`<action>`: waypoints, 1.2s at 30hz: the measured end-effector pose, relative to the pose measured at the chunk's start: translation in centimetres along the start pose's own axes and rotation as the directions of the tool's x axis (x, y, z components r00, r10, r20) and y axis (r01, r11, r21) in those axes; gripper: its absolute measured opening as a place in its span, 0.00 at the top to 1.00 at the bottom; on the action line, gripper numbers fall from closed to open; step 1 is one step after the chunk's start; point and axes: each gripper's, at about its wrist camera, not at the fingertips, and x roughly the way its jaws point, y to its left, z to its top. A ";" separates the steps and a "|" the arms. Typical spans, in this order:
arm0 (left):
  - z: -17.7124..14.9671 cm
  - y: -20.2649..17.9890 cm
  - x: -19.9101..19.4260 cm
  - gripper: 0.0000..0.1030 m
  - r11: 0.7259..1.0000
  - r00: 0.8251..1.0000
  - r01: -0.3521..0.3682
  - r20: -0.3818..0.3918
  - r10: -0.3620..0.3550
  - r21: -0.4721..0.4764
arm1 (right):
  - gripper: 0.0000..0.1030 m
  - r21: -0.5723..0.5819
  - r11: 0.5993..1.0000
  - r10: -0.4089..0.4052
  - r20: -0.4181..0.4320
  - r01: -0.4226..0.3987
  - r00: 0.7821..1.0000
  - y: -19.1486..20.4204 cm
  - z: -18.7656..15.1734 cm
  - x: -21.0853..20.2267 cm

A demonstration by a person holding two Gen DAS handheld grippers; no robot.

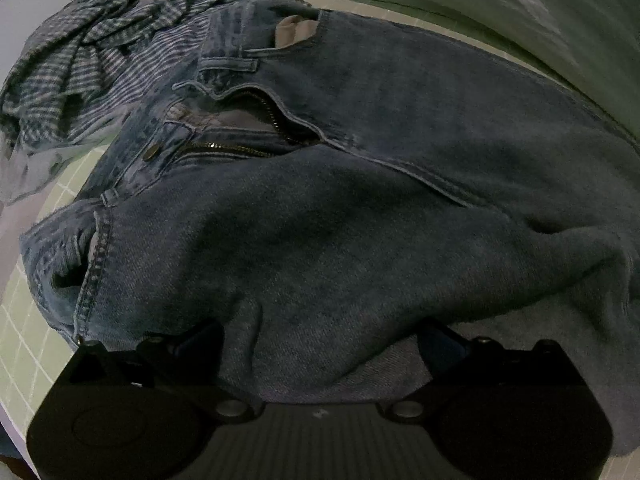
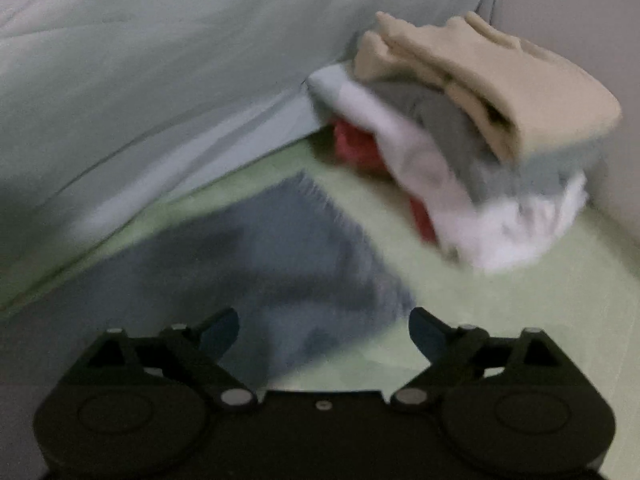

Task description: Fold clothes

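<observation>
Left gripper point(image 1: 320, 344) jaws spread wide over the jeans point(image 1: 360, 200), pinching nothing. Right gripper point(image 2: 324, 332) jaws released, empty, above the frayed denim hem point(image 2: 288, 240) at lower centre

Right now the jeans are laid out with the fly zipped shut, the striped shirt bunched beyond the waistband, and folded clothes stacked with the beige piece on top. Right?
Not quite: the fly of the jeans is open, its zipper teeth parted below the button, as the left wrist view shows. The striped shirt does lie bunched beyond the waistband, and the beige piece tops the stack in the right wrist view.
</observation>
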 end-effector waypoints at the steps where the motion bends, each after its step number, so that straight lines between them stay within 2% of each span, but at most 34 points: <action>1: -0.2 0.1 -0.3 0.00 1.000 1.000 0.008 0.007 -0.008 0.011 | 0.10 0.008 1.000 0.002 -0.003 -0.002 1.000 0.1 -1.1 -1.0; 5: -1.5 0.7 -1.8 0.00 0.999 0.998 0.047 0.048 -0.048 0.008 | 0.10 0.062 0.998 0.013 0.002 -0.013 1.000 -1.4 -4.9 -4.6; 10: -3.9 0.0 -4.0 0.00 0.998 0.994 0.053 0.091 -0.057 0.046 | 0.11 -0.008 1.000 -0.016 -0.051 0.016 0.999 -3.0 -8.2 -6.3; 13: -5.5 -0.5 -5.3 0.00 0.996 0.992 0.061 0.108 -0.067 0.058 | 0.16 -0.016 0.999 0.028 -0.084 -0.030 0.996 -3.6 -9.5 -6.5; 15: -6.5 -0.9 -6.2 0.00 0.995 0.991 0.067 0.112 -0.075 0.071 | 0.23 -0.040 0.997 0.058 -0.097 -0.062 0.994 -3.5 -9.7 -6.0; 17: -7.7 -1.0 -7.1 0.00 0.995 0.990 0.072 0.116 -0.080 0.070 | 0.25 -0.068 0.993 0.089 -0.092 -0.096 0.992 -3.0 -9.5 -5.6; 19: -9.0 -1.3 -8.1 0.00 0.996 0.990 0.067 0.123 -0.074 0.065 | 0.33 -0.096 0.989 0.105 -0.097 -0.114 0.990 -2.5 -9.0 -5.0; 21: -10.1 -1.5 -8.9 0.00 0.997 0.989 0.060 0.130 -0.067 0.057 | 0.61 -0.133 0.982 0.120 -0.118 -0.135 0.986 -2.2 -8.5 -4.2; 23: -11.2 -1.7 -9.5 0.00 0.998 0.989 0.056 0.135 -0.061 0.042 | 0.73 -0.172 0.971 0.146 -0.128 -0.167 0.981 -2.0 -8.3 -3.8; 24: -11.8 -1.8 -9.8 0.00 0.998 0.989 0.054 0.134 -0.058 0.034 | 0.88 -0.201 0.964 0.149 -0.124 -0.172 0.981 -1.9 -8.3 -3.9; 27: -13.0 -1.9 -10.2 0.00 0.998 0.990 0.052 0.130 -0.054 0.025 | 0.90 -0.276 0.949 0.140 -0.060 -0.151 0.988 -2.8 -7.8 -5.8; 31: -13.9 -2.0 -10.6 0.00 0.999 0.989 0.050 0.135 -0.052 0.022 | 0.90 -0.227 0.967 0.146 0.105 -0.119 0.984 -6.8 -5.1 -12.4; 33: -14.0 -2.0 -10.8 0.00 0.998 0.988 0.057 0.142 -0.059 0.014 | 0.90 -0.196 0.976 0.123 0.166 -0.089 0.978 -8.9 -4.3 -15.2; 35: -13.9 -2.1 -10.7 0.00 0.998 0.988 0.064 0.139 -0.065 0.016 | 0.90 -0.216 0.976 0.065 0.153 -0.031 0.986 -10.3 -4.8 -15.4; 36: -13.8 -2.1 -10.5 0.00 0.997 0.988 0.069 0.135 -0.071 0.023 | 0.90 -0.247 0.969 0.024 0.096 0.000 0.995 -10.8 -5.6 -14.0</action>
